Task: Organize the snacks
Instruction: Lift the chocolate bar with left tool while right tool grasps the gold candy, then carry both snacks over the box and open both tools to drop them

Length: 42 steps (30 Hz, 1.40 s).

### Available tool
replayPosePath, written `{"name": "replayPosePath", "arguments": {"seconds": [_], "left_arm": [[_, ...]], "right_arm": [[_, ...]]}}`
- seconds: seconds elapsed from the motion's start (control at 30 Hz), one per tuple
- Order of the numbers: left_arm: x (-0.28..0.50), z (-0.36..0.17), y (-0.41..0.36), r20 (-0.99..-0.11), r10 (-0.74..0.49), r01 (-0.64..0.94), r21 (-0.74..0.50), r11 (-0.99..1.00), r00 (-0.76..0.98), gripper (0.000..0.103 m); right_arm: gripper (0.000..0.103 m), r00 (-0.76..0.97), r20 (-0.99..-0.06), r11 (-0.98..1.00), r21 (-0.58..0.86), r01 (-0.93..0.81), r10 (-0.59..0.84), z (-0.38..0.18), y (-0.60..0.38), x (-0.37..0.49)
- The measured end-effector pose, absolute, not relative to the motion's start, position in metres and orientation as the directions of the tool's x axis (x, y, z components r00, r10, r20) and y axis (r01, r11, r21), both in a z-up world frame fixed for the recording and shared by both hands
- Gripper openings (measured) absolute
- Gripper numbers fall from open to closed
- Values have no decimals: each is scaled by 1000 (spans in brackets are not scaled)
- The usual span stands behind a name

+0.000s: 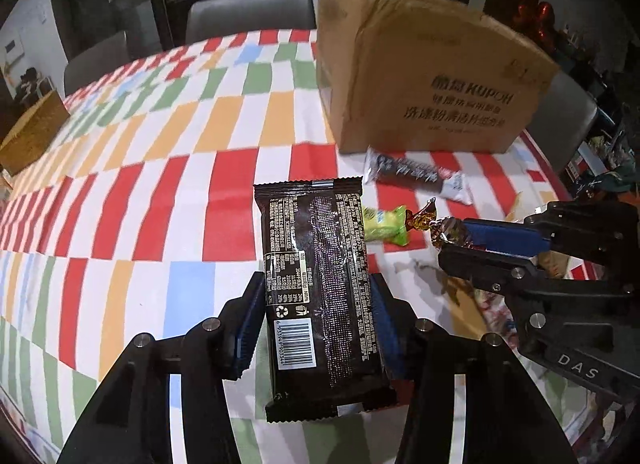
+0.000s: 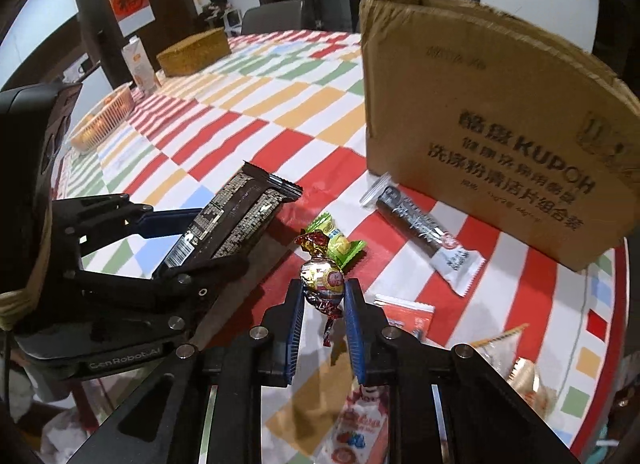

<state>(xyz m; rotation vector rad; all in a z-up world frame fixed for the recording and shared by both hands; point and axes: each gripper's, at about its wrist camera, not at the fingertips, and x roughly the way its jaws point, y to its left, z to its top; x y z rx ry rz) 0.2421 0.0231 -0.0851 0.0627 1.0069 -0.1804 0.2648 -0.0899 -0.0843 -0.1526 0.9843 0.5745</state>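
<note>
My left gripper (image 1: 316, 296) is shut on a dark brown snack bar (image 1: 320, 288) and holds it above the checkered tablecloth; it also shows in the right wrist view (image 2: 236, 220). My right gripper (image 2: 322, 288) is shut on a foil-wrapped candy (image 2: 322, 280), seen in the left wrist view (image 1: 450, 230) at the right. A green candy (image 2: 340, 244) and a black-and-white snack stick (image 2: 424, 232) lie on the table in front of a cardboard box (image 2: 480, 104), which stands upright at the right.
Several loose snack packets (image 2: 404, 316) lie near the table's front right edge. A woven box (image 2: 194, 52), a carton (image 2: 140, 64) and a basket (image 2: 104, 120) stand at the far left. Grey chairs (image 1: 248, 16) stand behind the table.
</note>
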Motion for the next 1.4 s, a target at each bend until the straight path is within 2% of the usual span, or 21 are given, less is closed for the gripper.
{"name": "replayPosePath", "arguments": {"seconds": [0.67, 1.03, 1.4], "left_arm": [[215, 11, -13, -700, -175, 230, -15, 973, 692, 50], [232, 58, -37, -630, -215, 270, -9, 963, 746, 50], [266, 86, -55, -609, -232, 291, -3, 957, 759, 50]], "right_arm": [[22, 617, -682, 886, 101, -453, 393, 3, -144, 229], [22, 710, -602, 916, 98, -389, 366, 46, -178, 233], [22, 761, -560, 938, 89, -336, 326, 74, -202, 257]]}}
